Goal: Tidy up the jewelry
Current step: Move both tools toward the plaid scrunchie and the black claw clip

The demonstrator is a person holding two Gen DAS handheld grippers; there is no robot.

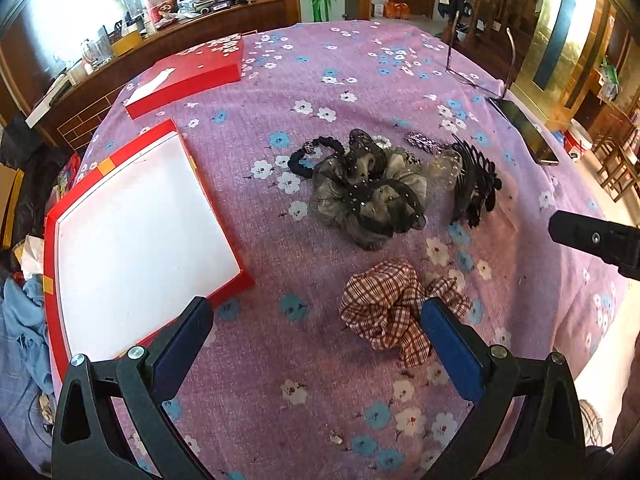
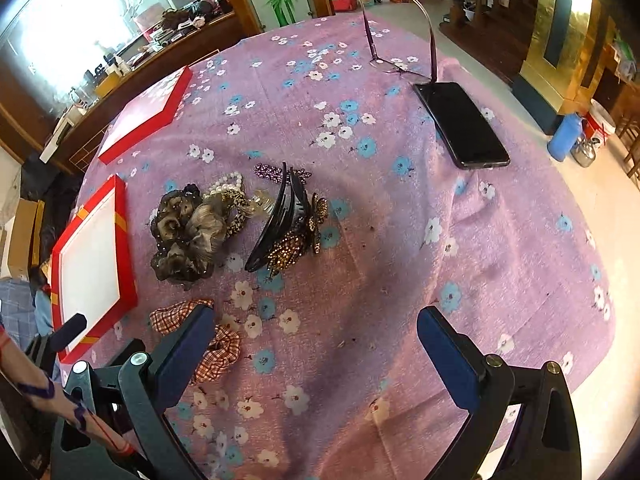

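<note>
Both claws gape empty above the bench, the left claw (image 1: 316, 320) nearer the plaid scrunchie (image 1: 394, 308), which lies at about one o'clock touching its right finger, the open red box (image 1: 52, 240) at ten o'clock.

A purple flowery tablecloth (image 2: 400, 240) is spread over the whole table. A black phone (image 2: 460, 124) is laid flat near the far right edge, and a pair of glasses (image 2: 400, 66) is parked just behind it, arms sticking up.
</note>
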